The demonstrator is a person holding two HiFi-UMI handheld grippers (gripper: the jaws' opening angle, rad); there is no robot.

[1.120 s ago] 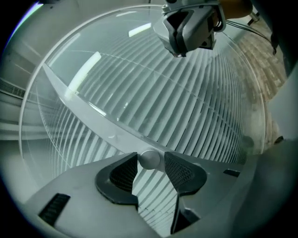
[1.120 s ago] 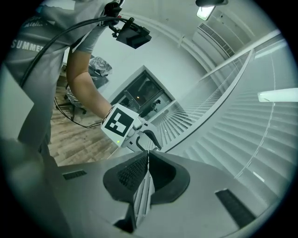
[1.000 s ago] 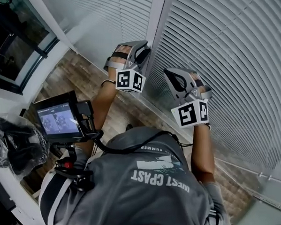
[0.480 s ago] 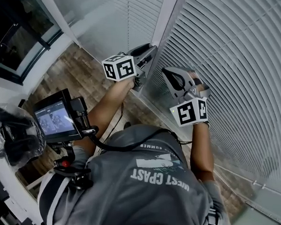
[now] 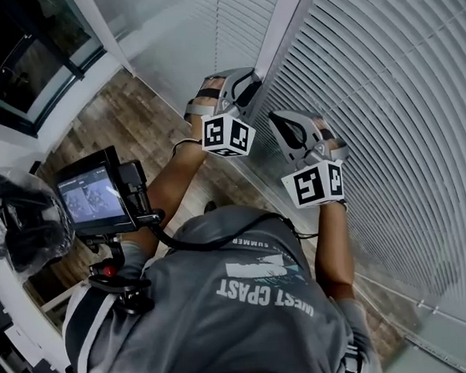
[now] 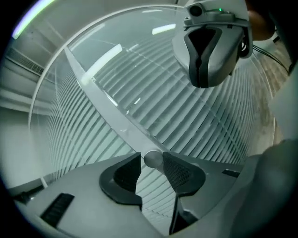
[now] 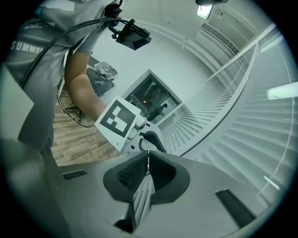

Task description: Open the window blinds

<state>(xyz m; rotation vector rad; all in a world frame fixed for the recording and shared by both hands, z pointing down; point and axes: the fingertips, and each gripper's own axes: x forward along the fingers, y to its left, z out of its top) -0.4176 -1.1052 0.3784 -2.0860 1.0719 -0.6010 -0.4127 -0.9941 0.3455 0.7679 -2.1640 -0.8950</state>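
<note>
**A:** Starting big, what do we log first?

**B:** White horizontal-slat window blinds (image 5: 400, 95). They fill the right side of the head view and the slats look turned shut. We see a second run of slats left of the white upright window post (image 5: 283, 23).

**A:** Next?

**B:** Brown wood-plank floor (image 5: 128, 125), lower left. Then the person in the grey printed T-shirt (image 5: 247, 313), standing close to the blinds with both arms raised towards them. A small black monitor with a lit screen (image 5: 93, 198) sits on a mount at the person's left.

**A:** Grippers?

**B:** The left gripper (image 6: 151, 157) is up by the post. Its jaws have just been opening and we mark them released. The clear round plastic tilt wand (image 6: 125, 125) sits between them. Its lower end rests against the pad at the right of the left gripper view, with a sliver of gap at the other pad. From there the wand slants up and left across the slats.

**A:** And the right one?

**B:** The right gripper (image 7: 148, 160) is just beside the left one, nose towards the blinds. Its jaws are clenched together and we make out nothing between the pads. In the head view its marker cube faces the camera.
</note>
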